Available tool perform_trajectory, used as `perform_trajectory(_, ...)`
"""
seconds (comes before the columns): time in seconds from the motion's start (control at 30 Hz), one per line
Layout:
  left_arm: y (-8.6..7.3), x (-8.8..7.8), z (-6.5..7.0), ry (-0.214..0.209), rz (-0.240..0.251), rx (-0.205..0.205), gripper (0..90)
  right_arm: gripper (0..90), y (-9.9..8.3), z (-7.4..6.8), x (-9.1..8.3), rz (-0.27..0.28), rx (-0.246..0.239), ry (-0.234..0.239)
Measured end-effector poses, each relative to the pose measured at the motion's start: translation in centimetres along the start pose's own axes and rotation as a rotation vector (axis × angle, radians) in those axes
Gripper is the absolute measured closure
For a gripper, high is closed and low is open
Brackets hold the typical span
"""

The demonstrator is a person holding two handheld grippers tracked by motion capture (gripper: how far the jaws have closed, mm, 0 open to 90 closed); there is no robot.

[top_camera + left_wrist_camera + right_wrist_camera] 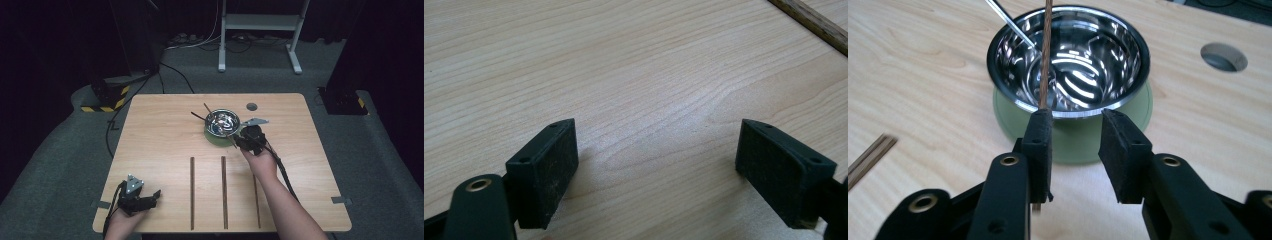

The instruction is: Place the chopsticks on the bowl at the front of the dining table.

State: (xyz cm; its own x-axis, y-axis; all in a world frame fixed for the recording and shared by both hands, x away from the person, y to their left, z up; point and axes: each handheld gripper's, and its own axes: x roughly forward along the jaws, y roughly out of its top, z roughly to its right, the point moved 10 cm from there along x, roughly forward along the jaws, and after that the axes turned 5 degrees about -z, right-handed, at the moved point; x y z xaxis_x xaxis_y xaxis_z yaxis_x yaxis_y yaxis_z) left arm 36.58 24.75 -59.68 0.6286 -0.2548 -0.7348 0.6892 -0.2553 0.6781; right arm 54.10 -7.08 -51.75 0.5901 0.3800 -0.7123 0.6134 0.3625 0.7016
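Here we have the right gripper (1075,150) just in front of a steel bowl (1088,60) that sits on a pale green plate (1073,142) mid-table, its jaws parted with a wooden chopstick (1046,55) lying against the inner face of the left jaw, untouched by the other one, and leaning over the rim into the bowl beside a thin metal utensil (1008,25). We judge the stick light, stiff and smooth, prone to swivel or slide; we would pinch it squarely near its near end. The left gripper (656,170) rests low over bare table (624,60), jaws spread wide and empty.
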Motion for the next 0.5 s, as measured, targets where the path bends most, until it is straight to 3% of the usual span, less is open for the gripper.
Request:
perform_trajectory(0.23,0.0,0.0,0.0,0.001,-0.001,0.001,17.0,61.1,-3.7,0.1,-2.1,0.018,0.014,0.022)
perform_trajectory(0.5,0.0,0.0,0.0,0.002,-0.001,0.002,17.0,59.1,-6.9,0.1,-3.9,0.023,0.010,-0.001)
